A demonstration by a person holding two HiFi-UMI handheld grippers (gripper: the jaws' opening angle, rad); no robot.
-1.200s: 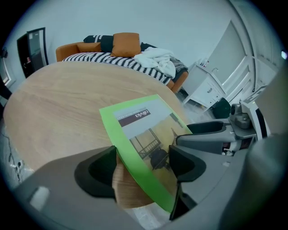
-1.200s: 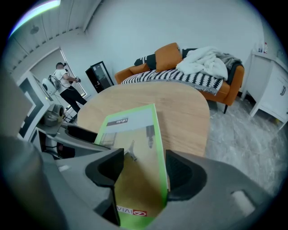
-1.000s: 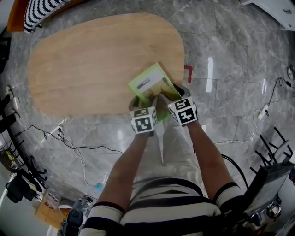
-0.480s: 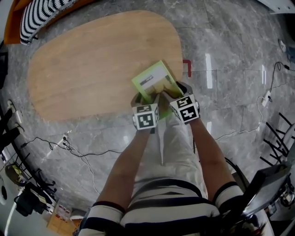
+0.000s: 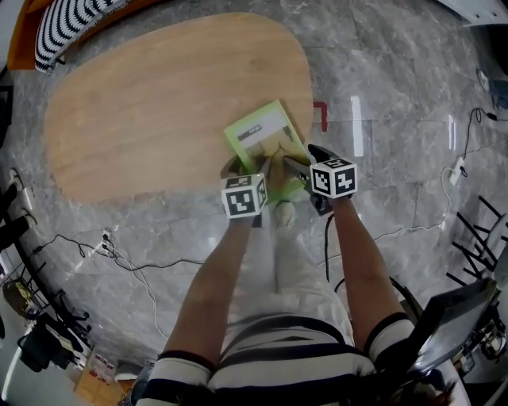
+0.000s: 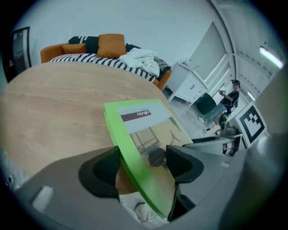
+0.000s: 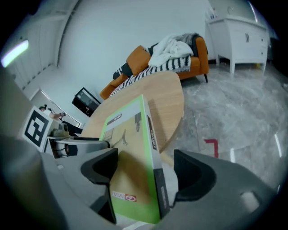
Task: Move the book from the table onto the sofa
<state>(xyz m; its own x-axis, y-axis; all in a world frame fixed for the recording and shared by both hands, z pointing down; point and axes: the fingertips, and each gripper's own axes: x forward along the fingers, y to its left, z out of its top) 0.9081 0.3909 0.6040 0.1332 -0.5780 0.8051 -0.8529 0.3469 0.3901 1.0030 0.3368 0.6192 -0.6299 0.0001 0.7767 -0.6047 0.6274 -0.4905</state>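
Note:
The green book (image 5: 266,145) lies slanted over the near right edge of the oval wooden table (image 5: 159,103), its near half past the rim. My left gripper (image 5: 244,170) is at the book's near left corner. Its jaws are closing, one under the book (image 6: 135,134) and one on the cover, both touching it. My right gripper (image 5: 299,168) is at the near right side. Its jaws are opening around the book (image 7: 130,148), with a gap between the spine and the outer jaw. The orange sofa (image 5: 71,20) with a striped blanket stands beyond the table's far end.
Marble floor surrounds the table, with a red mark (image 5: 321,119) to its right and black cables (image 5: 119,250) at the near left. A white cabinet (image 7: 238,31) stands right of the sofa (image 7: 180,54). My legs and one shoe (image 5: 284,212) are below the book.
My right gripper has slid to the right along the book's near edge and rolled. The left gripper has barely moved. The book keeps its place at the table's edge.

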